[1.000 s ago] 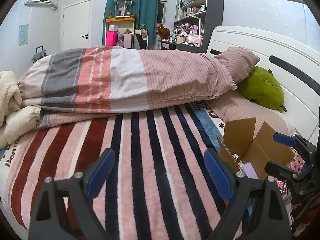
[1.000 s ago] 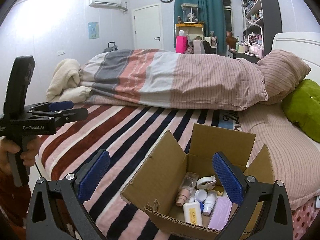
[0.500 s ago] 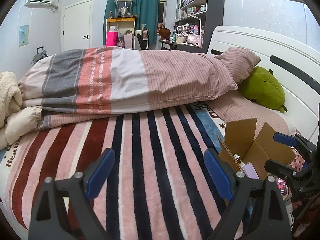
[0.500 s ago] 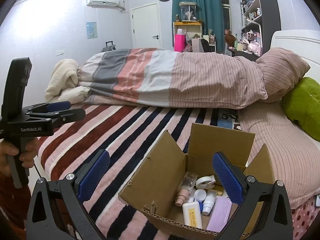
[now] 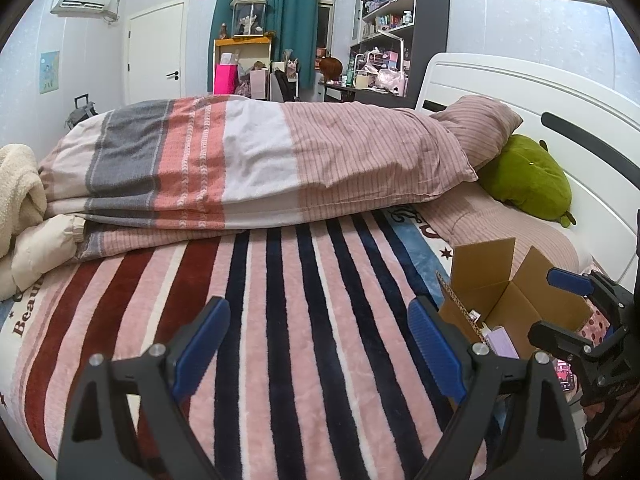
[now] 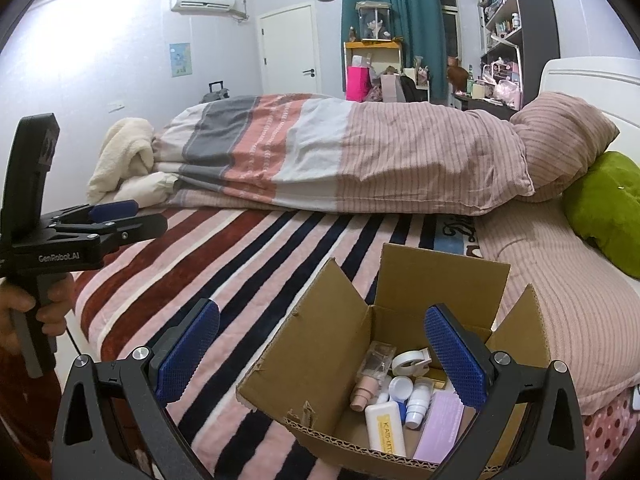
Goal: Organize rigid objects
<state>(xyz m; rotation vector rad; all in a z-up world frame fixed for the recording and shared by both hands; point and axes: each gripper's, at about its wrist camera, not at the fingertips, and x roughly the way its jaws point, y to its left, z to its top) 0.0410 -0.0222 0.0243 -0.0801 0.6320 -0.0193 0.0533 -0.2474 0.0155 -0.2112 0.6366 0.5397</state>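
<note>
An open cardboard box point(image 6: 436, 276) sits on the striped blanket point(image 6: 248, 264) near the bed's right side. Inside lie a white bottle with a yellow label point(image 6: 386, 428), a lilac carton point(image 6: 440, 428), a tape roll point(image 6: 410, 362), a pink bottle point(image 6: 364, 392) and small white jars point(image 6: 418, 400). My right gripper point(image 6: 322, 320) hovers open just in front of the box, holding nothing. My left gripper point(image 5: 316, 320) stands open over bare blanket, left of the box point(image 5: 492, 272). Each gripper shows in the other's view: left gripper point(image 6: 112, 216), right gripper point(image 5: 560, 308).
A folded striped duvet point(image 5: 256, 168) lies across the bed behind the blanket. A pink pillow point(image 5: 480, 132) and a green plush cushion point(image 5: 524, 180) rest against the white headboard point(image 5: 520, 92). A cream throw point(image 5: 16, 184) is bunched at the left. A hand point(image 6: 24, 304) grips the left handle.
</note>
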